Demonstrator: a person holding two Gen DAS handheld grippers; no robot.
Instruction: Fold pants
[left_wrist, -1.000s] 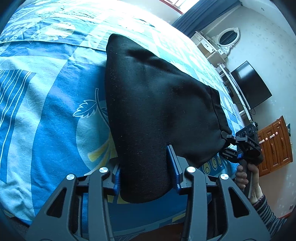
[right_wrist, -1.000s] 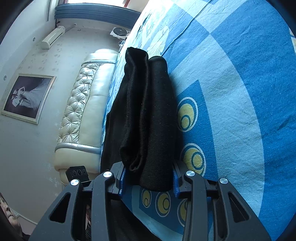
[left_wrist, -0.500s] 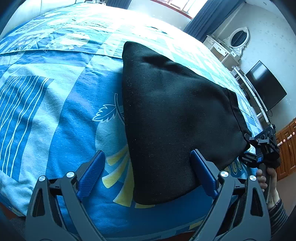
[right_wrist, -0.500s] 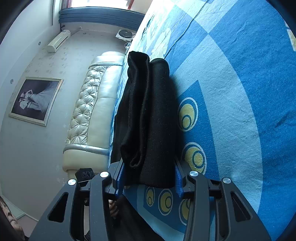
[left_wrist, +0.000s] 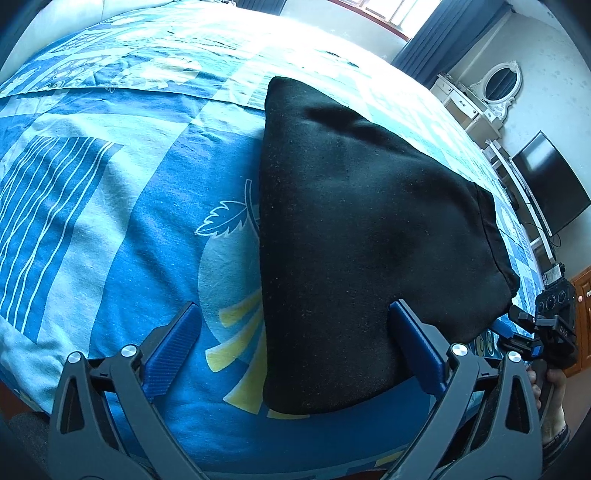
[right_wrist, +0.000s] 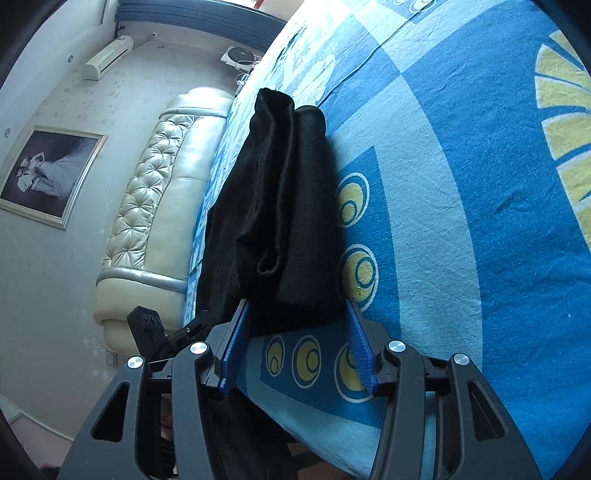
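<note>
The left gripper has its 2 blue fingers spread wide. The near corner of the black pants lies in the gap between them, but only the right finger seems to touch the cloth; the left one stands apart from it, over the blue bedsheet. So this claw holds nothing now.

The right gripper is also parted. Its fingers stand on both sides of the other near end of the pants, just beside the stacked layers, and I cannot see any pinch on the cloth. In the left wrist view this gripper is at the far right corner of the bundle, held by a hand.

The pants lie on the bed as a thick, compact packet, near the front edge of the mattress. From the right side at least 2 rolled layers are visible, and 1 loose lip hangs open at the end.

My judgement is that the fold is nearly complete and the step in hand is the release. To do it well, both claws should go straight back along their own fingers, low and slow, without lifting, so that the pads do not drag the top layer. The loose lip on the right side could slide or open; a light press there may be needed. The headboard is far and no obstacle.
</note>
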